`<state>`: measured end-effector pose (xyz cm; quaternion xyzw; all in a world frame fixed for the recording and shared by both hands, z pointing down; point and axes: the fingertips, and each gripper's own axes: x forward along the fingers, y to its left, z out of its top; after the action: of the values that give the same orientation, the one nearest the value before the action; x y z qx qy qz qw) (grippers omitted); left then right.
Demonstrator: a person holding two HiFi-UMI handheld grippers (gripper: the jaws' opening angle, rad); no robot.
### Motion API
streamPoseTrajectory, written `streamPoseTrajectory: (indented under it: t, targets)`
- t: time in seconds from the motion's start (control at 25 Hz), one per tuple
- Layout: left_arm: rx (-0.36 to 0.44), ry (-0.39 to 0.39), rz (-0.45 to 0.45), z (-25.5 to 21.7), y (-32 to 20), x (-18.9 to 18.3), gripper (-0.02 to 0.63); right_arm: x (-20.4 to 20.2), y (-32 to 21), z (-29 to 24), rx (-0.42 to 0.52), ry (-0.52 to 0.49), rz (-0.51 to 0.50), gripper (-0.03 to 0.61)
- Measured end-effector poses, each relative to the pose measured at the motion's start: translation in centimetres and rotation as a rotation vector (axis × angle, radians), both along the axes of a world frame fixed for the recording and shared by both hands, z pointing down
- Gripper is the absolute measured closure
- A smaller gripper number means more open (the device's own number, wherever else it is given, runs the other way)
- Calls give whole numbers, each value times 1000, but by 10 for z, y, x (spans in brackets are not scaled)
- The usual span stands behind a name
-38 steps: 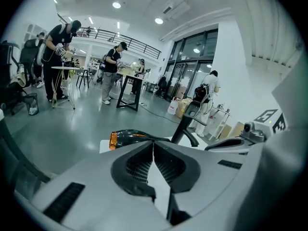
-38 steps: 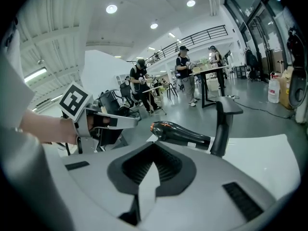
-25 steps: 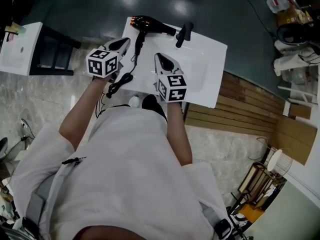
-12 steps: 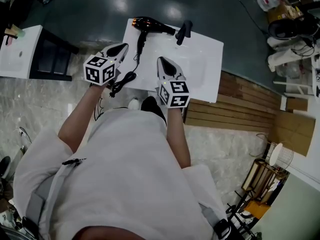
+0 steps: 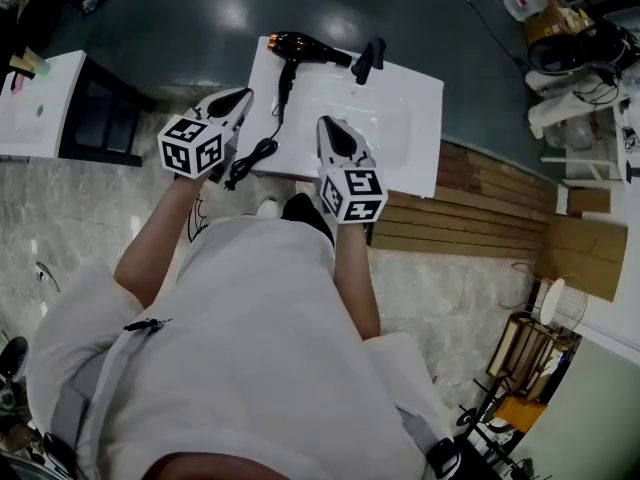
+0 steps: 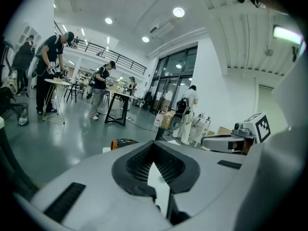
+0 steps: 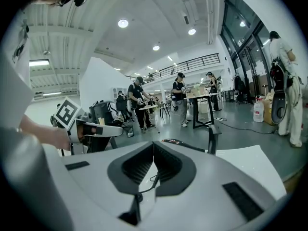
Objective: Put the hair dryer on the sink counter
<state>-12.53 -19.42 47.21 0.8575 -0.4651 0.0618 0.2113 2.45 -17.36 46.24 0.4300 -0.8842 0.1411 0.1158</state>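
Beneath the right gripper (image 5: 330, 126) runs the near edge of the white counter (image 5: 425, 153). Its jaws are pressed together with nothing between them, and their tips reach in over the front strip. Level with it and off to its left, the left gripper (image 5: 240, 98) hangs just outside the counter's left edge, its jaws likewise closed and empty.

Between the two pairs of jaws the black cord (image 5: 258, 154) bunches at the near left corner and spills over the edge. It is the only thing close to either tip. Ahead of the right jaws the shallow basin (image 5: 375, 118) opens up, with open white surface to its right as far as the right-hand edge.

Farther ahead, the hair dryer (image 5: 302, 48) lies on the counter at the far left corner. It is black with an orange end, its handle points back toward the jaws, and the cord runs from it down the left side. Just right of it, on the same back edge, the black faucet (image 5: 368, 60) stands upright ahead of the right jaws.

Beyond the back edge is open, glossy dark floor (image 5: 200, 8). Left of the left jaws, well apart, a second white counter (image 5: 35, 93) sits on a dark frame. Right of the right jaws, wooden planks (image 5: 500, 203) lie on the floor. Far ahead, people (image 6: 101, 88) stand at tables (image 6: 118, 107).
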Motion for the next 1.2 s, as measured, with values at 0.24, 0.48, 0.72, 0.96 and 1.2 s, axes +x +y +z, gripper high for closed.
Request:
streamPoseTrajectory:
  t: [0.24,0.48,0.72,0.96,1.2]
  targets:
    - [18,2,14,-7,8,0,612,-6,7,-10,26,-1,-15,571]
    - [49,9,6,-19,10,-1,612,-5,4,-24,56,-20,-32,571]
    - [81,26,-9,-35,15,11,611,4,3,-35,77,-35,-58,571]
    - [80,27,-26,-42,23,32,612,22,7,-41,80,-47,-92,571]
    - [89,7,-42,-47,26,49,611,43,10,-44,82,-44,-109,571]
